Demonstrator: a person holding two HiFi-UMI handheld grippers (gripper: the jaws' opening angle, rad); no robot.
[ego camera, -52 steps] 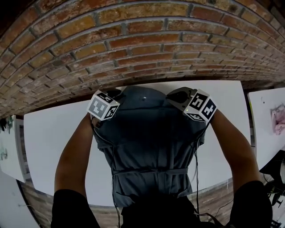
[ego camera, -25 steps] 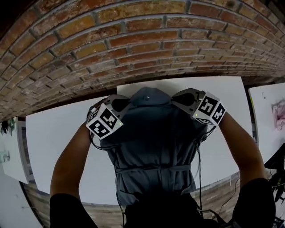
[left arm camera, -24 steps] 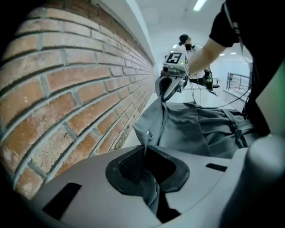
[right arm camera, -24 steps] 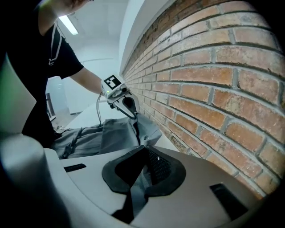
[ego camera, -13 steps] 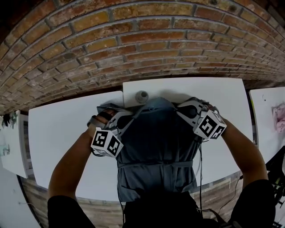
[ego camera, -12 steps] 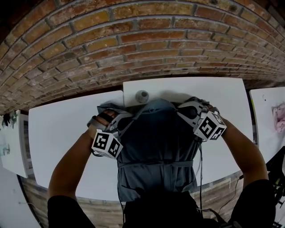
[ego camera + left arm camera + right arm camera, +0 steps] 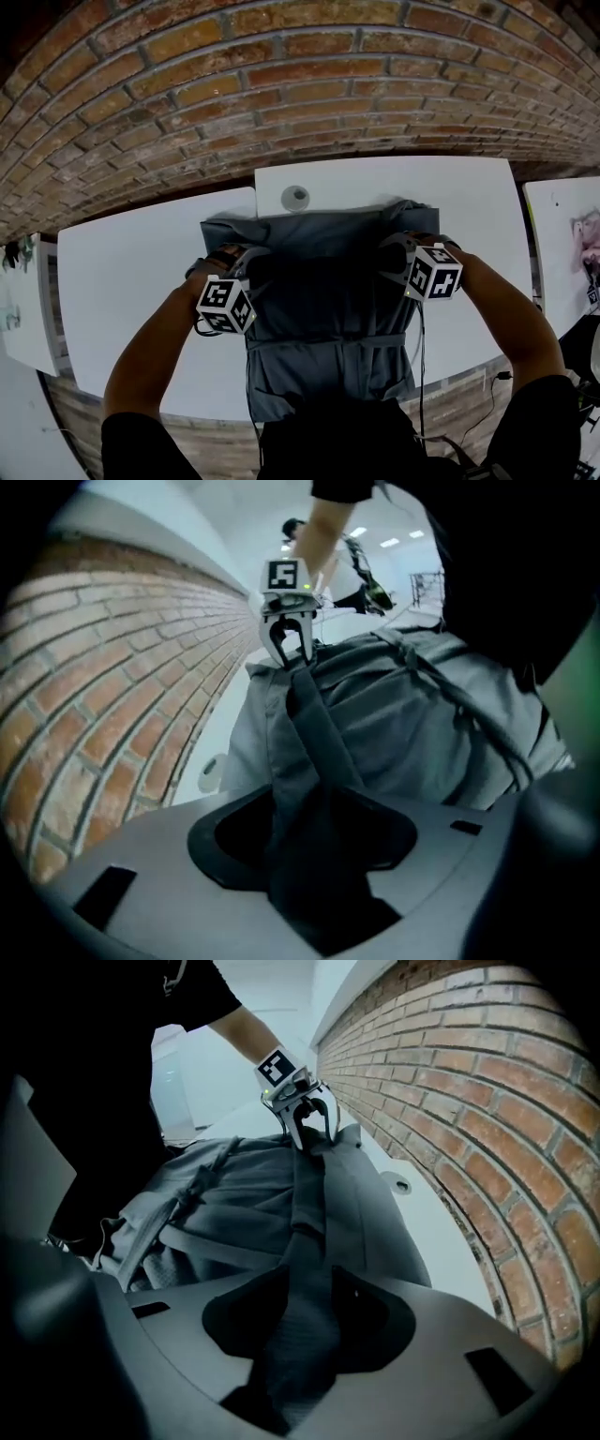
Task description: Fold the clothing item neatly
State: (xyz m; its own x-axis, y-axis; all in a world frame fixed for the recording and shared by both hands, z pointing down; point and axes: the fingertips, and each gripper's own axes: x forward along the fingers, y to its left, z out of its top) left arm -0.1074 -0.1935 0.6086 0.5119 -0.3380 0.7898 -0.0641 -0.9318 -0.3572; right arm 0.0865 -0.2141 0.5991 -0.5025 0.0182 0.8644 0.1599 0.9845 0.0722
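A grey garment [image 7: 328, 291] with a waist tie [image 7: 328, 345] lies spread on the white table [image 7: 131, 281], its top edge flat near the brick wall and its hem hanging over the near edge. My left gripper [image 7: 255, 264] rests on its left shoulder area and my right gripper [image 7: 392, 255] on the right one. Both sets of jaws have just been opening. A strip of the grey cloth still runs loosely between the left gripper [image 7: 305, 846] jaws, and likewise through the right gripper [image 7: 295, 1335]. Each gripper view shows the other gripper's fingers spread.
A brick wall [image 7: 281, 84] runs close behind the table. A round cable hole [image 7: 294, 197] sits just past the garment's top edge. Another white table [image 7: 562, 244] stands at the right with a pink item [image 7: 589, 234] on it. Cables hang from both grippers.
Both grippers came down and toward me, lowering the garment's top onto the table, where it now lies spread wide. Their jaws went from closed on the cloth to apart.
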